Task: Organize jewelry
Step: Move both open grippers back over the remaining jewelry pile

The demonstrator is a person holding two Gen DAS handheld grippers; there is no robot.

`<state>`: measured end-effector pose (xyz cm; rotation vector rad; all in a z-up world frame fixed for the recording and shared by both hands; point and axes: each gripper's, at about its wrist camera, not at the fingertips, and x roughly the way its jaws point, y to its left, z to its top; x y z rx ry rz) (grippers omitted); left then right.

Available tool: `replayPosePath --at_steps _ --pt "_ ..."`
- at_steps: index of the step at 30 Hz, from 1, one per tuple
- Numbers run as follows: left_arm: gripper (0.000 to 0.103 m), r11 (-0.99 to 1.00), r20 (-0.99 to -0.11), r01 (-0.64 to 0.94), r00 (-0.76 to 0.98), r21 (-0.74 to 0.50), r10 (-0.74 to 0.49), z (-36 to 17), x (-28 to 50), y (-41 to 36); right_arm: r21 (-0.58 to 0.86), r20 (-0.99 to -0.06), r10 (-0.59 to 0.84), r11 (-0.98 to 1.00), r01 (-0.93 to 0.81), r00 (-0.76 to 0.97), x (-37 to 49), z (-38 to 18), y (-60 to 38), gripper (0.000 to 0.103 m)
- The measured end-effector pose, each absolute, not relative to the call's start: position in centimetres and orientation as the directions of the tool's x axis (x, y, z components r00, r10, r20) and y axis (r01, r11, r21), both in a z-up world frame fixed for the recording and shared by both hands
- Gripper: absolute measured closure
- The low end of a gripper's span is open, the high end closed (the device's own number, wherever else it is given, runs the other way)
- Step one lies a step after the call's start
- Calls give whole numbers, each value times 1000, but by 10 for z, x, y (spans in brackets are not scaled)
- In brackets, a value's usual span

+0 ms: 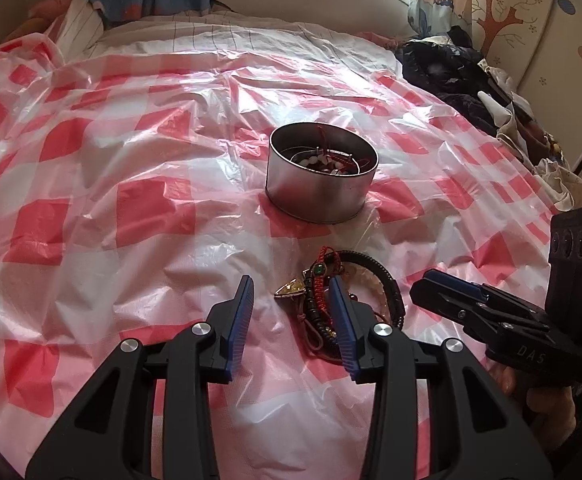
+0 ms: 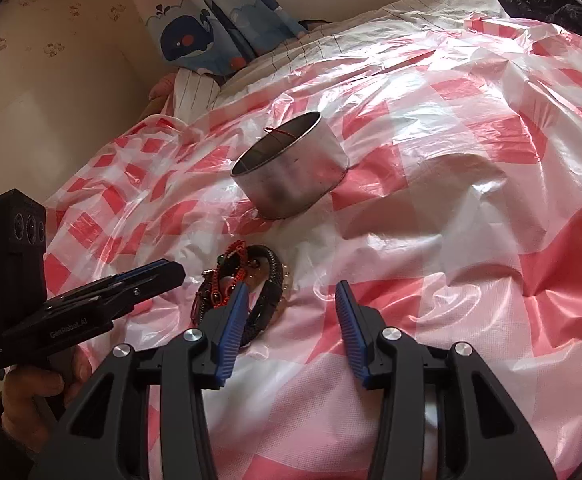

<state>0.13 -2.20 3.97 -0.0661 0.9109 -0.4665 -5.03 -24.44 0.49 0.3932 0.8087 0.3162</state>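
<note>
1. The left gripper [image 1: 291, 312] angles down over the red-and-white checked plastic sheet [image 1: 91, 168], its blue-padded jaws apart with nothing clamped; the right-hand pad sits just beside the pile of jewelry [image 1: 331, 300].
2. The right gripper [image 2: 291, 312] also tilts down, jaws apart and empty; its left pad overlaps the pile's black braided bracelet [image 2: 269, 280] in view, though contact cannot be told.
3. A hand [image 2: 39, 392] grips the left gripper's handle from below.
4. The pile lies on the sheet near a round metal tin [image 1: 321, 180], which stands upright farther off and holds beads and red cord.
</note>
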Motion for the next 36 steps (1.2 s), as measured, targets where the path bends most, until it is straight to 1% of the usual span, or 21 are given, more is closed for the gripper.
replayPosePath --at_steps 3,6,8,11,13,17,36 --pt "65 888 -728 393 534 -238 -431 43 9 -30 434 -639 414 890 -140 649 -48 6 -239 58" --pt "65 873 -727 446 532 -197 -435 40 20 -49 419 -653 387 901 -115 651 -46 4 -238 57" --pt "65 865 -745 475 517 -162 -422 35 23 -61 432 -650 372 898 -81 663 -47 4 -247 53" --pt "65 855 -760 504 506 -123 -407 29 20 -71 480 -641 380 877 -38 667 -45 0 -261 53" --pt "65 855 -763 505 503 -120 -405 27 20 -72 483 -642 382 875 -36 665 -44 0 -262 52" --pt "70 858 -770 496 495 -131 -403 22 22 -71 476 -643 385 878 -49 661 -44 2 -259 49" --pt "70 868 -775 484 506 -110 -380 20 23 -70 442 -661 374 895 -65 651 -45 0 -251 41"
